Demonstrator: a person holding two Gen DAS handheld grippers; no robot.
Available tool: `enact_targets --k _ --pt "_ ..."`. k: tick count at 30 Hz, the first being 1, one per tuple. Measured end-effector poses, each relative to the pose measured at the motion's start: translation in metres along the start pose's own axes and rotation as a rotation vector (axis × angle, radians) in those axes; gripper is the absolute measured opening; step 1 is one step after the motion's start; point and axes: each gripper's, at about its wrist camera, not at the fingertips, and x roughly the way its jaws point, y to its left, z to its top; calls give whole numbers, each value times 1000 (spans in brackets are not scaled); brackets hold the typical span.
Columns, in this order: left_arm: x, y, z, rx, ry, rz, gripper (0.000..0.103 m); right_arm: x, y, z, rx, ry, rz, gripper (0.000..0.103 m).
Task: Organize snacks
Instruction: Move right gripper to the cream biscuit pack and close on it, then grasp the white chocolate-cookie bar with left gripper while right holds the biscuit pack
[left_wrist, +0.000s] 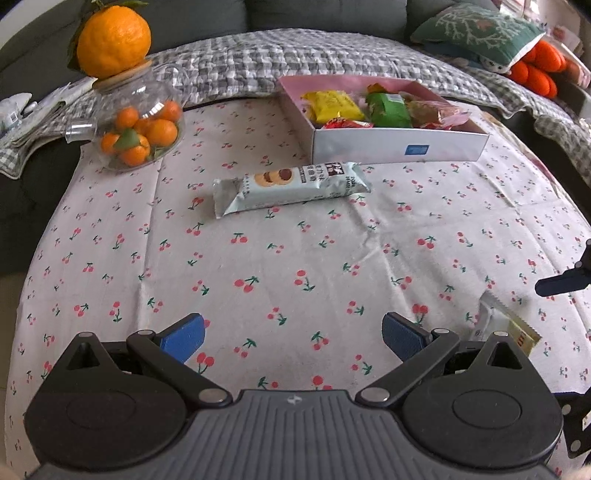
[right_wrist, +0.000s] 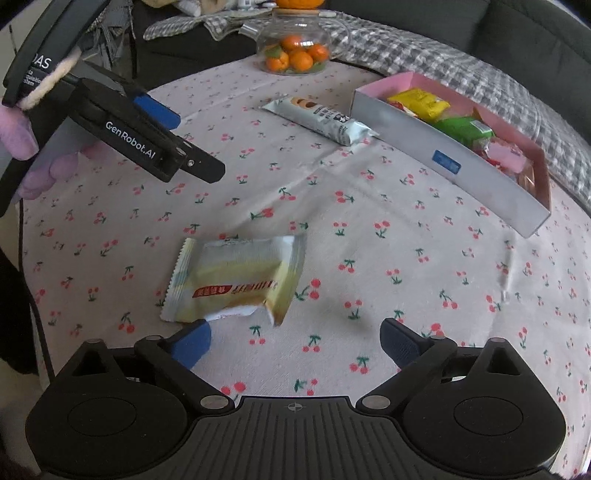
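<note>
Nearest, the right gripper (right_wrist: 295, 341) hangs with jaws wide apart and empty, its left pad at the near edge of a yellow wafer pack (right_wrist: 236, 278) lying loose on the cloth (right_wrist: 369, 240). The left gripper (left_wrist: 293, 338) is likewise spread and holds nothing. Farther off, a long biscuit pack (left_wrist: 291, 188) lies just before the box (left_wrist: 399, 146). Several snacks already sit in the box; these two remain, I judge. Bare cloth between packs and box gives free passage; the box's near wall must be cleared, and the fruit jar (left_wrist: 136, 122) stands far left.
</note>
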Motion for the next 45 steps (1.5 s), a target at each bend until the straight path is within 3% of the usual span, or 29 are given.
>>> enact_targets --k 14,24,27,31,36,41,45 --pt "9 10 2 11 2 28 102 24 6 26 -5 -47 -49 101" --pt "14 13 5 4 3 33 102 35 4 41 10 -62 -37 97" --pt "15 14 6 4 -3 37 102 35 5 44 21 -66 -12 86" --pt "19 14 9 5 -18 39 102 32 6 47 26 -82 8 52" --pt "24 11 16 27 -62 63 102 27 -1 49 73 -79 19 48" --pt "32 11 31 134 -108 93 102 23 -15 53 122 -81 -9 48" --pt "38 20 54 164 -146 10 102 20 -27 57 174 -87 -11 48"
